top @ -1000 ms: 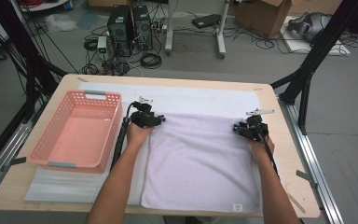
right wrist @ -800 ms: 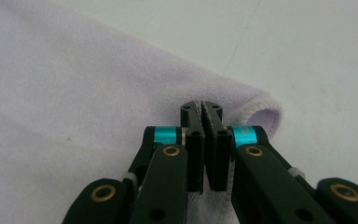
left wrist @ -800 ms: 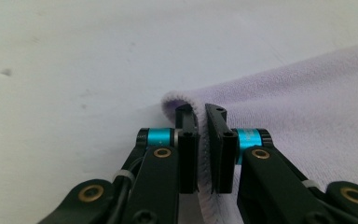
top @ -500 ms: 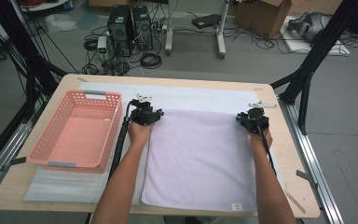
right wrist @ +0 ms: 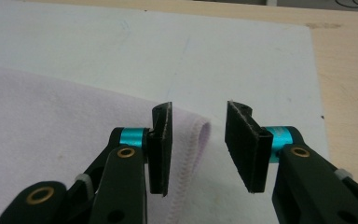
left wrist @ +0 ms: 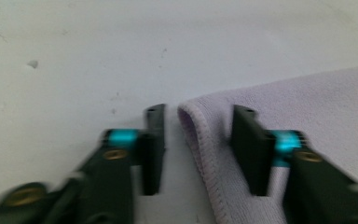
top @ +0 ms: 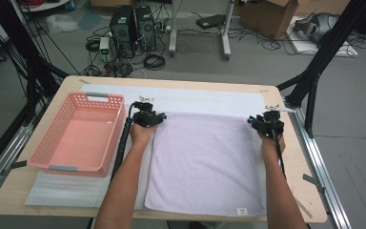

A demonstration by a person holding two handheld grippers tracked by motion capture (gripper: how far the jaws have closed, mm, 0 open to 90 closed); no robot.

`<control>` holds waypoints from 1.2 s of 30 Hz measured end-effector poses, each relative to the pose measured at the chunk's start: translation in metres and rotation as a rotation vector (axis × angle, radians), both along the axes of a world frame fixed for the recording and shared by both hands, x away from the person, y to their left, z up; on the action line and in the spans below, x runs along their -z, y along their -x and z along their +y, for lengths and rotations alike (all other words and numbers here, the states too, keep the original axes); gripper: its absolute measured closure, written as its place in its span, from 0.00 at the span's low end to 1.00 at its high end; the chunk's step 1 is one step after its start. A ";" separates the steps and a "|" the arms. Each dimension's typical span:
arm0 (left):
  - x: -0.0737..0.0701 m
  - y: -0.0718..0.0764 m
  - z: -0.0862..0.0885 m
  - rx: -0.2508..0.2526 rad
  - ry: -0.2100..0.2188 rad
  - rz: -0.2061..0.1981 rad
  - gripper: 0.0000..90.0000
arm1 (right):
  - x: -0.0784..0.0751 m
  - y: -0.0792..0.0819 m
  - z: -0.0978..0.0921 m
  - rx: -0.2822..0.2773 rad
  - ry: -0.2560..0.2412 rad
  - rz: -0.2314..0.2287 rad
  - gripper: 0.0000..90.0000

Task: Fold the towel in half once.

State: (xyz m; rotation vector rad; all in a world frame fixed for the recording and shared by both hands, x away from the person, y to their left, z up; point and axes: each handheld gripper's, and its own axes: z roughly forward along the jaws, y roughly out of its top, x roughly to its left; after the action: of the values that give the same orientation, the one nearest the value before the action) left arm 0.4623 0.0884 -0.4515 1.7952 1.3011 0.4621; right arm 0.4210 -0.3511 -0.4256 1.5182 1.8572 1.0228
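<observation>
A pale lilac towel (top: 205, 162) lies spread flat on the white mat (top: 205, 101) in the middle of the table. My left gripper (top: 148, 117) sits at its far left corner and my right gripper (top: 266, 124) at its far right corner. In the left gripper view the left gripper (left wrist: 196, 135) is open, and the towel's hemmed corner (left wrist: 193, 122) lies loose between the jaws. In the right gripper view the right gripper (right wrist: 198, 140) is open too, with the other corner (right wrist: 196, 135) in the gap, touching neither pad firmly.
A pink slotted basket (top: 78, 133), with nothing in it, stands on the left part of the table. Bare wood (top: 310, 162) runs along the right edge. Beyond the far edge, on the floor, are computer towers (top: 133, 28), cables and boxes.
Both hands moved away from me and outward, drawing the towel's far edge flat. The jaws now stand apart with the corners lying loose between them.
</observation>
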 end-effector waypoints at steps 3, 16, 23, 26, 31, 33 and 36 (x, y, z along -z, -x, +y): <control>-0.001 0.001 0.003 -0.051 -0.010 0.010 0.97 | 0.000 0.000 -0.003 0.007 -0.022 0.010 0.70; -0.006 0.007 0.011 -0.004 0.047 0.073 0.46 | 0.020 -0.010 0.010 -0.020 0.073 0.091 0.95; -0.020 0.015 0.011 0.066 0.100 0.021 0.34 | 0.016 -0.007 0.013 0.043 0.073 0.039 0.68; -0.023 0.018 0.008 0.084 0.096 0.027 0.35 | 0.004 0.000 0.009 -0.007 0.028 0.037 0.63; -0.010 0.012 0.003 0.046 0.052 0.119 0.41 | 0.000 0.005 0.005 -0.050 0.018 0.101 0.62; -0.006 0.012 0.001 0.036 0.045 0.112 0.41 | 0.004 0.005 0.006 -0.043 0.014 0.133 0.62; -0.005 0.012 -0.006 0.059 0.011 0.084 0.50 | 0.013 0.003 0.012 -0.032 0.060 0.197 0.66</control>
State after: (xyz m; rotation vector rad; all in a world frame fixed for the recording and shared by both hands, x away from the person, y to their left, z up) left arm 0.4500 0.0823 -0.4464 1.8560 1.3013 0.3499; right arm 0.4183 -0.3394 -0.4389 1.6079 2.0324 0.8497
